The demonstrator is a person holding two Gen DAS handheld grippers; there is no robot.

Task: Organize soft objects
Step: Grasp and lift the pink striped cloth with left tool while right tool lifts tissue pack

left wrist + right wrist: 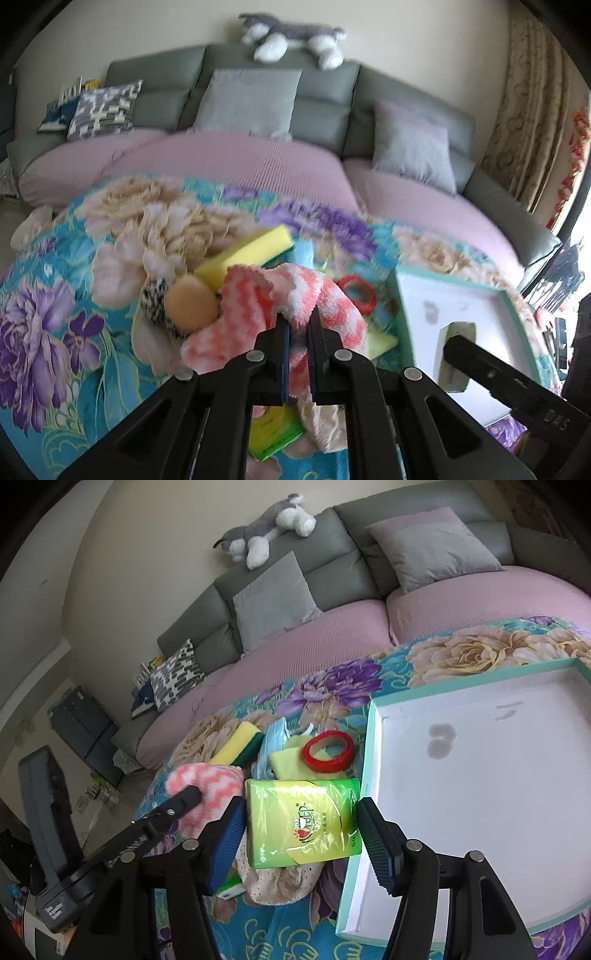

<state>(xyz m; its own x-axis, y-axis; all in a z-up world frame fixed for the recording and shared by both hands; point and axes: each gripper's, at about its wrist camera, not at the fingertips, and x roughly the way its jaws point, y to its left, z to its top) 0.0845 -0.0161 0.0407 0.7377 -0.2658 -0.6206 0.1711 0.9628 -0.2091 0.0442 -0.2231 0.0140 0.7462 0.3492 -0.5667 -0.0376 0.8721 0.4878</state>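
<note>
My left gripper point(298, 325) is shut on a fluffy pink and white sock point(258, 310), which also shows in the right wrist view point(210, 786). My right gripper point(301, 834) is shut on a green tissue pack point(301, 821) and holds it just left of the white tray point(480, 794) with teal rim. A yellow and green sponge point(245, 253), a tan round puff point(190, 304) and a black and white knitted piece point(155, 301) lie by the sock. A red tape ring point(328, 751), a yellow cloth point(286, 762) and a cream lace piece point(280, 882) lie near the pack.
Everything lies on a floral blue blanket point(55, 332). Behind it stands a grey sofa with pink seat covers point(240, 166), several cushions and a plush dog point(291, 38) on its back. The tray also shows in the left wrist view point(454, 314).
</note>
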